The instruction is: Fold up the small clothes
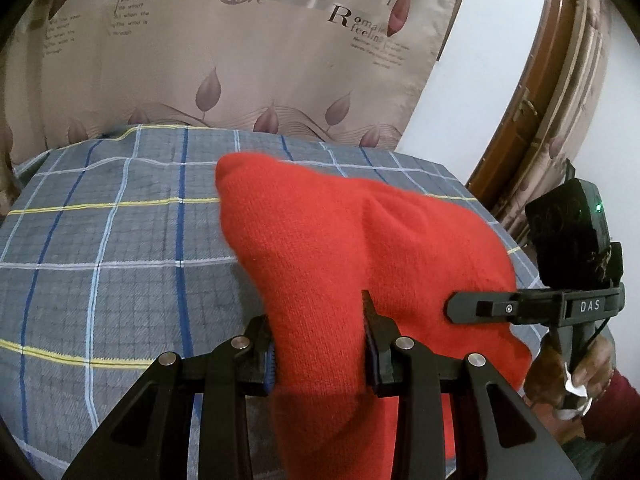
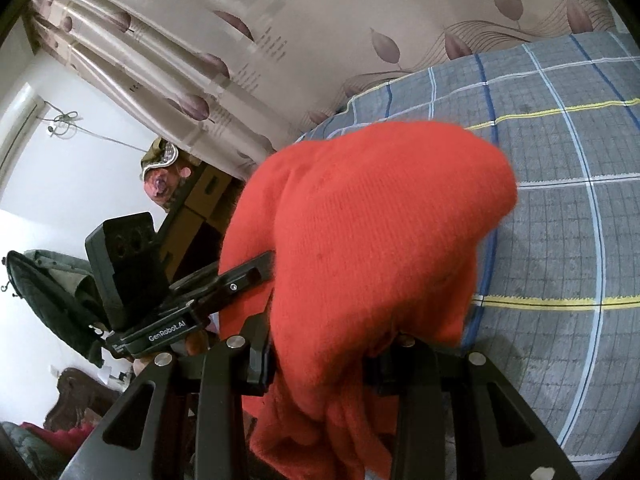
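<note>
A red knit garment (image 1: 352, 248) is held up over the grey plaid bed cover (image 1: 112, 248). My left gripper (image 1: 318, 344) is shut on the garment, its fabric bunched between the two fingers. My right gripper (image 2: 328, 356) is shut on the same garment (image 2: 372, 232), which drapes over its fingers and hides the tips. The right gripper also shows in the left wrist view (image 1: 472, 308), its finger pressed into the garment's right side. The left gripper shows in the right wrist view (image 2: 236, 280) at the garment's left edge.
A beige leaf-print curtain (image 1: 240, 60) hangs behind the bed. A brown wooden door (image 1: 532, 120) stands at the right. Cardboard boxes (image 2: 196, 208) and a dark bag (image 2: 48, 300) lie off the bed's left side.
</note>
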Tool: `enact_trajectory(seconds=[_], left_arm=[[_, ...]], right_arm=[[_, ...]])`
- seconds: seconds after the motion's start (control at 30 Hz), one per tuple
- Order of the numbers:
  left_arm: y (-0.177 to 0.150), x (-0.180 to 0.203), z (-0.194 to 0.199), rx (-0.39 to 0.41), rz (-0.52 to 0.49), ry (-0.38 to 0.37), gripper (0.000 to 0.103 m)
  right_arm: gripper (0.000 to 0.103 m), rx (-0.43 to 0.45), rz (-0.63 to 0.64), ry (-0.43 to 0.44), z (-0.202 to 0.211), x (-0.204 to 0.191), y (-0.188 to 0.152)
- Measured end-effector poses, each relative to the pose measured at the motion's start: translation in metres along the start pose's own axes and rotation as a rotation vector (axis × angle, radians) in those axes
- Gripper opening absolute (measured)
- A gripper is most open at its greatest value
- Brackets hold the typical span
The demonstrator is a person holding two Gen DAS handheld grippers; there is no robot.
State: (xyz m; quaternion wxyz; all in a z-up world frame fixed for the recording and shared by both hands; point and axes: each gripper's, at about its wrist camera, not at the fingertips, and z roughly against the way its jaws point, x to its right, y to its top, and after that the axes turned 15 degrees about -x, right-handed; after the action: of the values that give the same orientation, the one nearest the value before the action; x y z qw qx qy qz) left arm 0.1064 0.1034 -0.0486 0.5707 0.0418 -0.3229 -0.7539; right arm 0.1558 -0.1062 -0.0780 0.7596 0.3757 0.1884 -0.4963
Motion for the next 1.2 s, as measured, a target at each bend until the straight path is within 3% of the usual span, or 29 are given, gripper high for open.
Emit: enact_trajectory(seconds=[0.57,1.0,1.2], left_arm=[[-0.028,-0.022,-0.057,-0.055,0.06,0.016,0.036],[-0.043,-0.017,-0.066,0.013,0.082,0.129,0.052],[-0.05,-0.018,-0.066,0.049,0.102,0.17,0.063]], right_arm=[[0.033,-0.071,-0.07,-0.043,-0.039,0.051,-0.013],[0.04,-0.055,-0.019,-0.179,-0.052,0.054,-0.023],[0.048,-0.048,0.018,-0.243,-0.055,0.046,-0.026]])
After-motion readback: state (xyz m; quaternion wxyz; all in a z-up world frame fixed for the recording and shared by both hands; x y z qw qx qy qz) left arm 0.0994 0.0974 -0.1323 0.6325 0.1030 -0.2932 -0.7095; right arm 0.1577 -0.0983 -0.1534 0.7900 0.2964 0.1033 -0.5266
